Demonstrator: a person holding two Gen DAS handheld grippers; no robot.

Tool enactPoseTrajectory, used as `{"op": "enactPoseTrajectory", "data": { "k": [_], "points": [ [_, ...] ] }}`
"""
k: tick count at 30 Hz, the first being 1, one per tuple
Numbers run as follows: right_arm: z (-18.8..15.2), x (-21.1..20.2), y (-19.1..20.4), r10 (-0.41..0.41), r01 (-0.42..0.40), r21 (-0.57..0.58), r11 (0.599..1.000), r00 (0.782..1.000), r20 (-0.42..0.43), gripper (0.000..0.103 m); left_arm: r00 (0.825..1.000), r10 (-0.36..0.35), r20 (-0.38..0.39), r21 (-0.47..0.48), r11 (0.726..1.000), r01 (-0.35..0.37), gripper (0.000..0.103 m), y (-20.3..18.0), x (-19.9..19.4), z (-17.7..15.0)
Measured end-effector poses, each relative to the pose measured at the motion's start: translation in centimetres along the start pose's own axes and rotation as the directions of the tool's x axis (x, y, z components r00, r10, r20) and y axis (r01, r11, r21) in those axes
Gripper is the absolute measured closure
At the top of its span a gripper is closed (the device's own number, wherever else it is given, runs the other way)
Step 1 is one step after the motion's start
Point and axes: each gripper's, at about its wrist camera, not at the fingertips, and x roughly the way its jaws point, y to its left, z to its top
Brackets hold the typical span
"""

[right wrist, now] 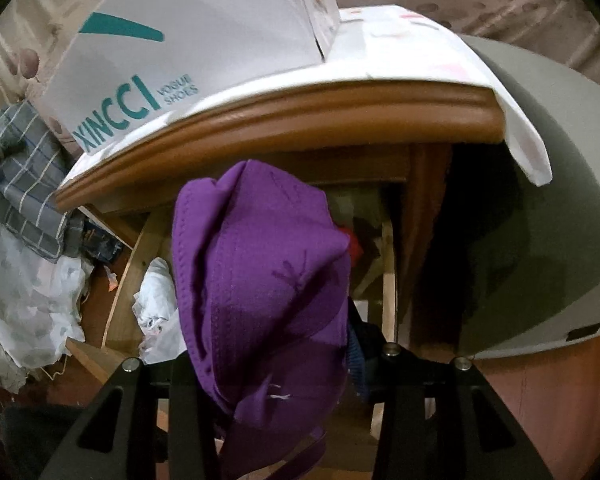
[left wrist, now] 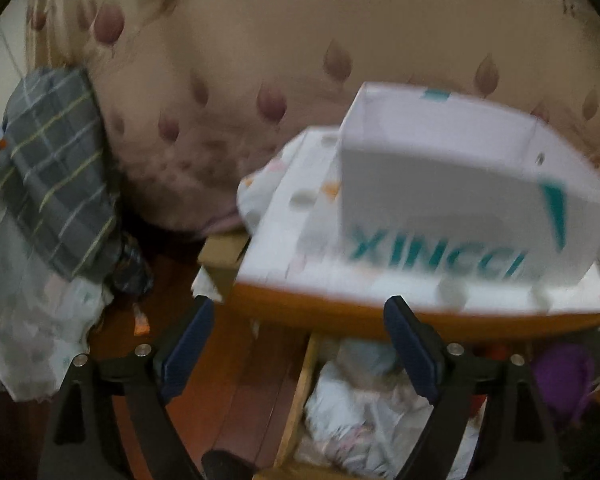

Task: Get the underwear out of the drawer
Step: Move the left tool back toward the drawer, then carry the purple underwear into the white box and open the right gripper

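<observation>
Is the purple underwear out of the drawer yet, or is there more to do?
Mostly done: the right gripper holds the purple underwear up in front of the open drawer, no longer lying inside. The left gripper is open and empty above the drawer, where white clothes remain. Left to do: carry the purple piece away and set it down somewhere.

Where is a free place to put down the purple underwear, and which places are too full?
Free: the cloth-covered cabinet top right of the shoe box, and the front strip by its wooden edge. Crowded: the open drawer, full of clothes, and the clothes pile on the left. The right gripper holds the purple underwear.
</observation>
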Motion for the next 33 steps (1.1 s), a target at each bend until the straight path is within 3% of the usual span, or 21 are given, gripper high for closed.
{"op": "enactPoseTrajectory", "data": {
  "k": [7,10,15,20,28,33],
  "points": [
    [0.3,-0.7,1.4,-0.051,0.051,-0.035,0.998,0.999,0.003,0.061,0.994,0.046,-0.096,-0.13,0.99,-0.058,0.018,3.1,4.6,-4.8],
    [0.8,-1.6,2.1,-0.07,0.069,-0.063,0.996,0.998,-0.002,0.061,0.988,0.052,-0.146,-0.122,0.99,-0.07,0.018,3.7,5.9,-5.4],
    [2.3,-4.6,2.2,-0.085,0.086,-0.088,0.992,0.996,0.021,0.061,0.989,0.079,-0.126,-0.117,0.989,-0.094,0.017,4.2,5.7,-5.4],
    [4.1,-8.1,2.7,-0.114,0.121,-0.1,0.988,0.991,0.071,0.061,0.99,0.063,-0.13,-0.107,0.991,-0.077,0.017,4.5,5.7,-5.3],
    [9.2,-14.4,6.1,-0.085,0.109,-0.144,0.984,0.983,0.164,0.061,0.988,0.058,-0.146,-0.145,0.986,-0.079,0.016,5.3,6.0,-5.3],
    [14.2,-18.5,8.5,-0.071,0.122,-0.173,0.977,0.959,0.273,0.061,0.985,0.047,-0.163,-0.177,0.981,-0.076,0.016,6.1,6.1,-5.4]
  ]
}}
